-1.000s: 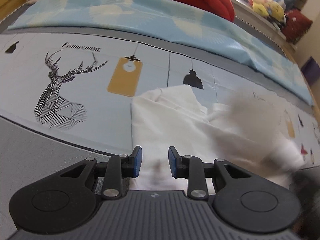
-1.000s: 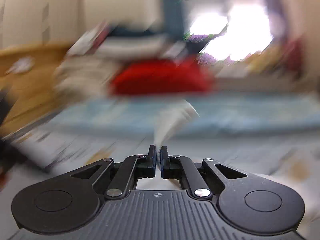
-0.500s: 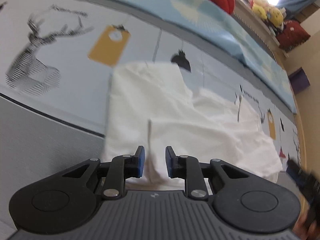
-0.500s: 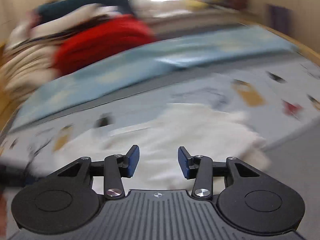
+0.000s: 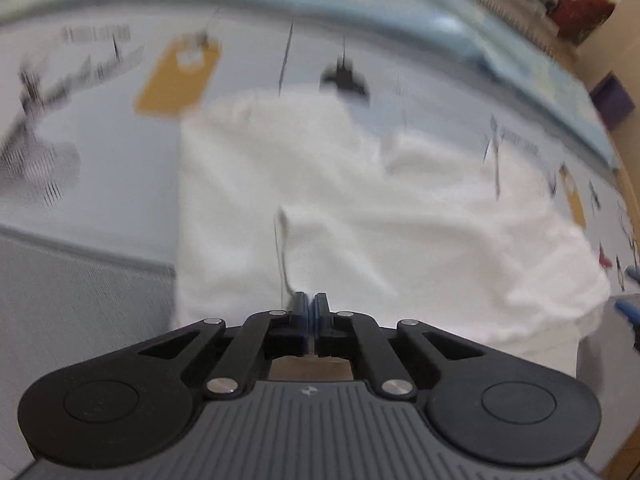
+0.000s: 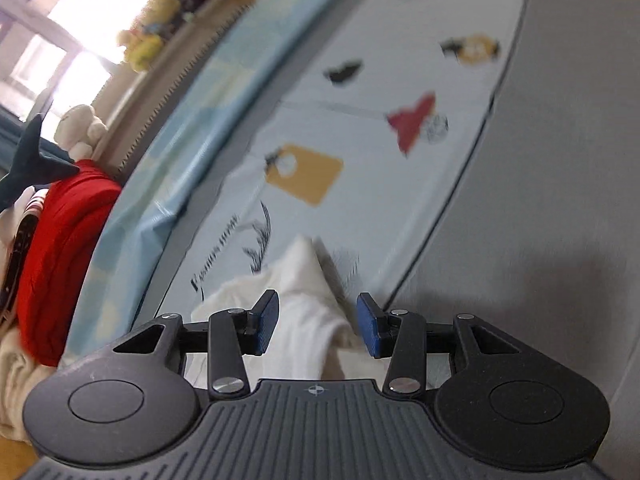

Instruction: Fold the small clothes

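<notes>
A white garment (image 5: 360, 208) lies spread and rumpled on the printed bed sheet (image 5: 120, 152). My left gripper (image 5: 310, 306) is shut at the garment's near edge; a thin fold runs up from the fingertips, but the blur hides whether cloth sits between them. In the right wrist view a pointed end of the same white garment (image 6: 304, 280) lies between and below the pads. My right gripper (image 6: 318, 322) is open, with the blue pads wide apart on either side of that cloth.
The sheet shows deer, lamp and tag prints and a grey border (image 6: 560, 200). A light blue quilt (image 5: 400, 4) runs along the far side. A red bundle (image 6: 60, 248) and piled clothes lie to the left, with plush toys (image 6: 148, 40) on a ledge.
My left gripper has closed at the garment's near edge. My right gripper let go of the white cloth, opened wide and swung down over the garment's other end.
</notes>
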`<state>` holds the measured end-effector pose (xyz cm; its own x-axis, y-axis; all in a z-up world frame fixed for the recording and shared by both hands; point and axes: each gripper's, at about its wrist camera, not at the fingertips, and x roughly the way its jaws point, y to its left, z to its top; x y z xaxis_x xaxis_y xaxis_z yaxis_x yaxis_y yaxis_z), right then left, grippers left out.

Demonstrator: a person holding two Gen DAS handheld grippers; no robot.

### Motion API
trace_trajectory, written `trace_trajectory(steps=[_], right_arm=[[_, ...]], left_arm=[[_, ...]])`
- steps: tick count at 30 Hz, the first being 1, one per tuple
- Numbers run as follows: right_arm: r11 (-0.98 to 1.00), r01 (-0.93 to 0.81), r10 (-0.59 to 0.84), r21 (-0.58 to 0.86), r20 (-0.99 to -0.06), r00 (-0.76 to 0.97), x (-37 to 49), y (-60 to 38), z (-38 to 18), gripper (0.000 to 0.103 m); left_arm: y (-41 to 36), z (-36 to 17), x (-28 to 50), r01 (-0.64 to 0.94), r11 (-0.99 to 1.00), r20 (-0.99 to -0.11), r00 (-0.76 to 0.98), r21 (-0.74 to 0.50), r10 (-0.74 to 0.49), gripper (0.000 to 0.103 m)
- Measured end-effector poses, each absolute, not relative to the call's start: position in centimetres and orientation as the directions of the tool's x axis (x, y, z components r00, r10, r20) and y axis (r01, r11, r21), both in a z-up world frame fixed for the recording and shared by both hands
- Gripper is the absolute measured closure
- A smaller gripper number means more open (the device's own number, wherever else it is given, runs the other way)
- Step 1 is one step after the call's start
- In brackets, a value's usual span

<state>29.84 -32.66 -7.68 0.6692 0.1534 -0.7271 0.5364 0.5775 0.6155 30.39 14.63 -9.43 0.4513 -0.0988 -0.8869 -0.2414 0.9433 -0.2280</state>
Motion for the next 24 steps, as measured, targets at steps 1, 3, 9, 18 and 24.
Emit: trace_trajectory(steps=[1,3,9,18,24], right_arm=[[0.568,0.541,0.169,0.62,-0.732,0.66,29.9,-32.5,-8.1,0.057],[0.558,0.541,0.2,0.629,-0.734,0.649,30.1,-31.8,-8.8,0.057],[0.495,0.591,0.268,0.636,-0.76,0.593,30.1,-30.6,-10.6,0.057],[0.461,0.596,0.305,0.657,-0.748,0.589,30.5,-29.6,-11.7,0.062],[0.38,0.613,0.277,0.693,-0.717,0.64,29.6,-30.5,-11.6,0.094]], left_arm=[[14.9,-8.2,30.2,-0.249,0.943,-0.866,0.496,-0.22,-0.071,0.102],[15.5,-6.1,29.6,-0.302,0.941,-0.826,0.562,-0.151,0.048,0.102],[17.6,-6.8,29.2,-0.378,0.917,-0.85,0.518,-0.128,0.095,0.101],[17.9,-6.4,29.1,-0.366,0.919,-0.846,0.527,-0.148,0.074,0.101],[18.3,-6.1,28.9,-0.352,0.919,-0.838,0.544,-0.18,0.044,0.101]])
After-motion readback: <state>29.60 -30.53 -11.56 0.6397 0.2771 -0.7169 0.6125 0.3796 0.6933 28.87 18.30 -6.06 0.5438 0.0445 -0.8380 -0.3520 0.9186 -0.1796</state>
